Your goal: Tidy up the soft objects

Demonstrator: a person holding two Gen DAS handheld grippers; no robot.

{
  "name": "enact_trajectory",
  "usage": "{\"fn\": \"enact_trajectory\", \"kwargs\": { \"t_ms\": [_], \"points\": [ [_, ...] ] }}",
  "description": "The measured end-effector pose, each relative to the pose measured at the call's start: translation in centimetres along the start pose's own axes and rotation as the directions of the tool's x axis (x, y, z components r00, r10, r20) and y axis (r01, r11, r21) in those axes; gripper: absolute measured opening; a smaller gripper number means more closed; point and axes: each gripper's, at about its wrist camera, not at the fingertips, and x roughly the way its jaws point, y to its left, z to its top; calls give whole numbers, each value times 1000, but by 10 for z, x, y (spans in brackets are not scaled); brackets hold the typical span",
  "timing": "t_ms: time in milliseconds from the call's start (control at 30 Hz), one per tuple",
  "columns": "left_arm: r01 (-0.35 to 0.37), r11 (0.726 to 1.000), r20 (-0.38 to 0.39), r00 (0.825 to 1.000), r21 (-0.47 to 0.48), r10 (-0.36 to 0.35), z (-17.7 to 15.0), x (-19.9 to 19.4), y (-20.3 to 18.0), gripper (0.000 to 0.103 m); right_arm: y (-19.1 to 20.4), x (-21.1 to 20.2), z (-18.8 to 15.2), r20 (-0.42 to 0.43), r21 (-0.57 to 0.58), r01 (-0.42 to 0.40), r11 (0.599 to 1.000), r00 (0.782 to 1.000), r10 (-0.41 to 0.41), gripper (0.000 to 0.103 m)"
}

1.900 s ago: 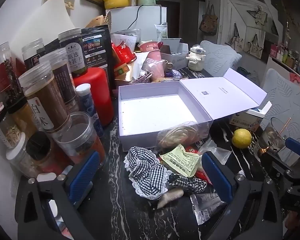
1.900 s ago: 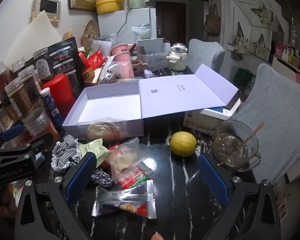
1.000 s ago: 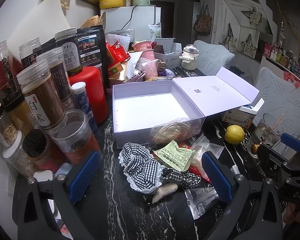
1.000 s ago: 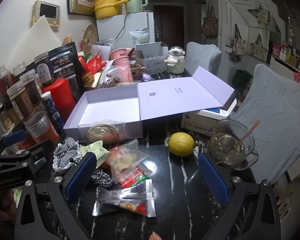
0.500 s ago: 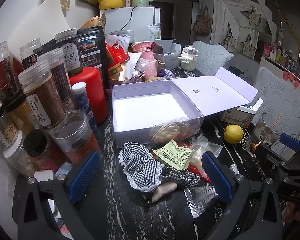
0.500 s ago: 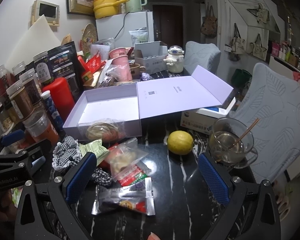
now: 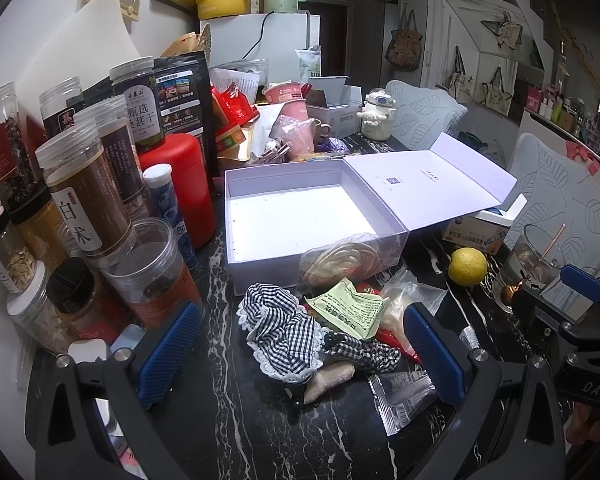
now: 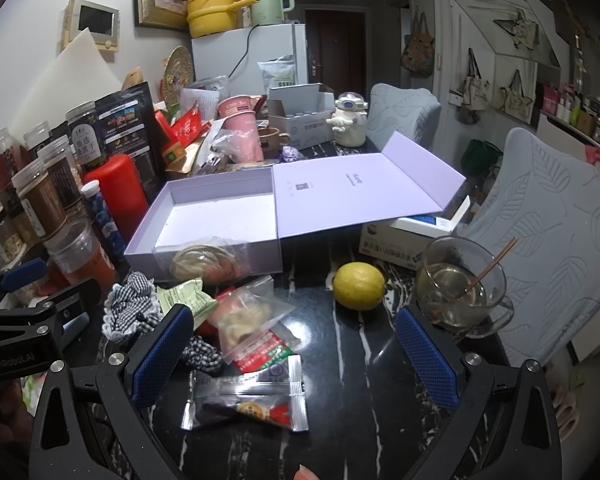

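A black-and-white checked cloth (image 7: 282, 330) with a lace edge lies on the dark marble table in front of an open, empty lilac box (image 7: 296, 220); it also shows in the right wrist view (image 8: 130, 306). A green packet (image 7: 350, 312), clear bags and foil snack packets (image 8: 248, 398) lie around it. My left gripper (image 7: 300, 352) is open, hovering just before the cloth. My right gripper (image 8: 294, 358) is open above the snack packets. Both are empty.
Several jars (image 7: 80, 200), a red canister (image 7: 180, 184) and a blue tube stand at the left. A lemon (image 8: 358, 286), a glass cup with a stick (image 8: 460, 284) and a carton sit at the right. Clutter crowds the table's back. The box lid (image 8: 356, 196) lies open rightward.
Both grippers drew back and rose slightly over the first second, then held nearly still. Nothing on the table moved; both stayed open.
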Motion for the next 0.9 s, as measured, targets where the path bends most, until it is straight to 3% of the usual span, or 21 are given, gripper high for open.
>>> {"fn": "enact_trajectory", "kwargs": {
  "t_ms": [900],
  "points": [
    [2, 1000, 36, 999, 13, -2, -23, -33, -8, 103, 0, -33, -23, 39, -6, 3, 1000, 999, -3, 103]
  ]
}}
